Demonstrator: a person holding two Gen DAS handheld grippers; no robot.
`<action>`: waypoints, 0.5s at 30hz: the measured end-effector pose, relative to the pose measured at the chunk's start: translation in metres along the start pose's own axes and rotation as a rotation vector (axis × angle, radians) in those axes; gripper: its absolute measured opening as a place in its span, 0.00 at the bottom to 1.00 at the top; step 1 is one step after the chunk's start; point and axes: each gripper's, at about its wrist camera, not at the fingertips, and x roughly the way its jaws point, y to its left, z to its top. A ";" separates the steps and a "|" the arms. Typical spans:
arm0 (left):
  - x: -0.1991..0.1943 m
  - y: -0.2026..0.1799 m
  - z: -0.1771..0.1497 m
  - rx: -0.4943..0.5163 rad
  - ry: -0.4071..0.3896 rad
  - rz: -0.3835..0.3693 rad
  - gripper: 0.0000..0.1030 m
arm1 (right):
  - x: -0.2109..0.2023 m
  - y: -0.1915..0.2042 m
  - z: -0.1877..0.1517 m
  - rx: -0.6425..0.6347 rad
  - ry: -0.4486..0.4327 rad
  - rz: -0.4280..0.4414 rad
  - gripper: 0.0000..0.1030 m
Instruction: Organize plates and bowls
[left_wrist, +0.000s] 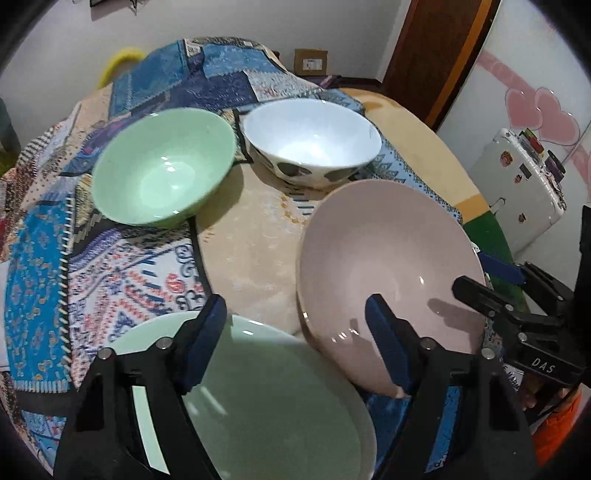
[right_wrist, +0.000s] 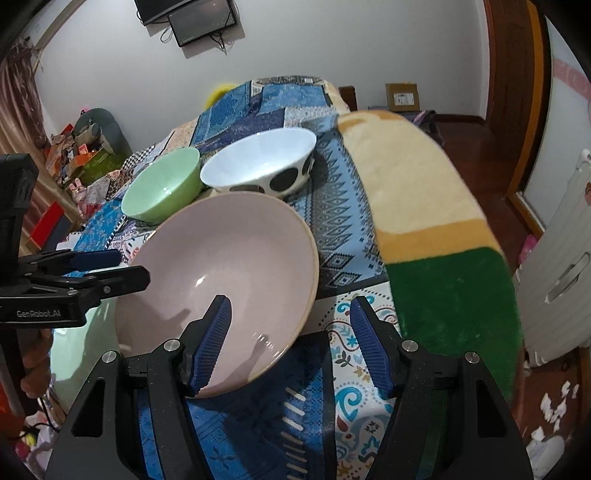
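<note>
Right claw (right_wrist: 290, 345) open astride glossy pink plate (right_wrist: 221, 280) rim; left claw (left_wrist: 295, 345) open over green plate (left_wrist: 273, 406).

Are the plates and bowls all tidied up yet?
Not yet. Nothing looks stacked: the green bowl and spotted bowl stand side by side. The pink plate sits tilted between the right gripper's open jaws. The left gripper hovers open over the green plate.

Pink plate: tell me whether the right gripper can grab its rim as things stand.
Probably yes. The right gripper is open, its fingers straddling the pink plate near edge, nothing between; the left gripper hovers at the far side.
</note>
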 end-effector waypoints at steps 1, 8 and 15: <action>0.004 -0.001 0.000 0.000 0.011 -0.007 0.64 | 0.002 -0.001 -0.001 0.009 0.003 0.007 0.59; 0.021 -0.010 0.003 0.013 0.048 -0.042 0.32 | 0.010 -0.004 -0.002 0.037 0.015 0.041 0.33; 0.025 -0.018 0.001 0.030 0.048 -0.030 0.26 | 0.016 0.001 -0.004 0.025 0.034 0.046 0.24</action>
